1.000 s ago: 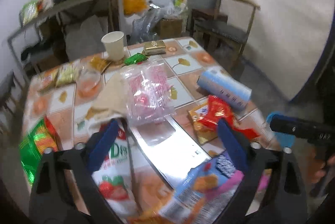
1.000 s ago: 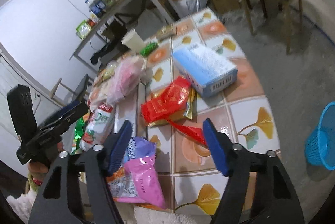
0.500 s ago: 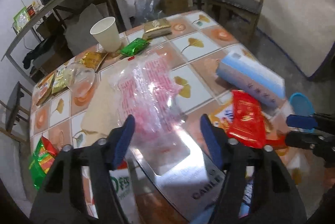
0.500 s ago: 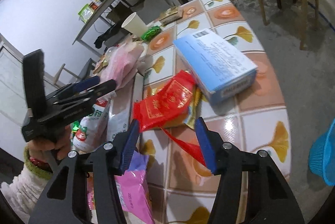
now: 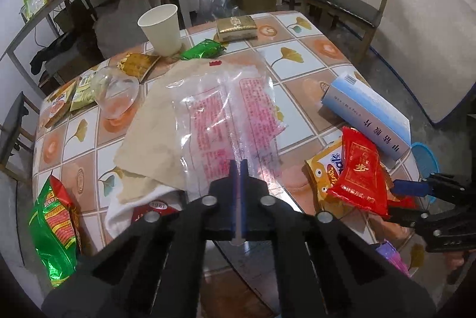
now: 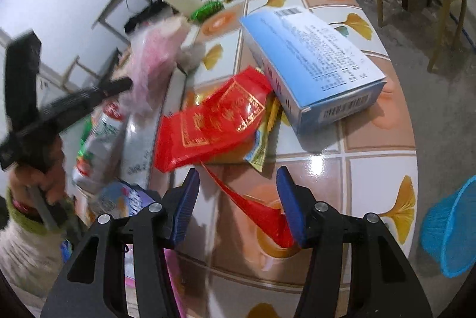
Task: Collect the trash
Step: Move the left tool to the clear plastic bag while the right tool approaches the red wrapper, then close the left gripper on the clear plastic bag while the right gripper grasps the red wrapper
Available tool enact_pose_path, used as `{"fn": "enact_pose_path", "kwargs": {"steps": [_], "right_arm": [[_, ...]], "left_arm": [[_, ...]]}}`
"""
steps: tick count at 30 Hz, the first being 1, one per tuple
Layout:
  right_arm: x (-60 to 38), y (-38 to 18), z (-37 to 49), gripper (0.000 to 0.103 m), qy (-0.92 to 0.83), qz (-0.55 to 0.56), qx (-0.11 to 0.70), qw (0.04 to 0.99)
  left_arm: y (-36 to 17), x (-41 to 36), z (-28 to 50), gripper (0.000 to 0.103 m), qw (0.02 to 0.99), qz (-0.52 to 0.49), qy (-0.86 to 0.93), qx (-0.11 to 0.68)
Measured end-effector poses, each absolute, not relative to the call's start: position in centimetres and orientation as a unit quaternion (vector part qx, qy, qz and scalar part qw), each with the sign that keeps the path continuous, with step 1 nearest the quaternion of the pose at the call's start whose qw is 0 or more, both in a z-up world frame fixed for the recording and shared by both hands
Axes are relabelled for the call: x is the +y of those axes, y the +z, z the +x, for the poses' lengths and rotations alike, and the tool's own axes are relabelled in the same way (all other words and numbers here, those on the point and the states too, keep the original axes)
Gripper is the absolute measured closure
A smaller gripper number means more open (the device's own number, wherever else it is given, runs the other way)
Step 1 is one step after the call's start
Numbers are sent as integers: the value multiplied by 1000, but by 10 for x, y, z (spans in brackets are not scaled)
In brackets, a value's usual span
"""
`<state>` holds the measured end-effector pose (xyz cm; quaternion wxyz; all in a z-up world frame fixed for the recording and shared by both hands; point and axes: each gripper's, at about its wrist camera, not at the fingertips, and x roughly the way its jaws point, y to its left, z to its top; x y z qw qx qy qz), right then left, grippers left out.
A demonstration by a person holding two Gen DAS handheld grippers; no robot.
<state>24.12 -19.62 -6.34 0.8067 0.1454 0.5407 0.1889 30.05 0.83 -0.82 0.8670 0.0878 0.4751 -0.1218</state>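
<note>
Fingers (image 5: 237, 169) of the left gripper (image 5: 237, 166) are pinching the clear plastic bag with pink print (image 5: 229, 112) above the tiled surface (image 5: 297, 56). Right gripper (image 6: 238, 193) fingers are standing spread, straddling a torn red wrapper strip (image 6: 253, 208) lying on the surface.

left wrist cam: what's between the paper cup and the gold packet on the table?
A green foil wrapper lies between the paper cup and the gold packet, nearer the cup, in the left wrist view.
</note>
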Motion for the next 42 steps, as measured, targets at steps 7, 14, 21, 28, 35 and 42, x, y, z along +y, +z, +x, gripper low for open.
{"fn": "enact_pose_path", "kwargs": {"steps": [7, 14, 21, 28, 35, 42], "right_arm": [[-186, -64, 240, 71, 185, 86, 542, 815], [-186, -52, 235, 95, 184, 82, 530, 824], [-192, -29, 227, 98, 197, 103, 503, 835], [-196, -20, 228, 98, 204, 127, 491, 838], [-194, -21, 227, 98, 218, 144, 486, 834], [-195, -16, 226, 99, 231, 158, 475, 834]], "left_arm": [[5, 14, 291, 103, 881, 75, -137, 446], [31, 21, 279, 103, 899, 60, -151, 407], [16, 1, 268, 48, 877, 111, -173, 435], [-20, -38, 273, 43, 861, 257, -109, 424], [-31, -42, 284, 61, 854, 291, -80, 423], [-10, -28, 278, 92, 875, 247, -91, 407]]}}
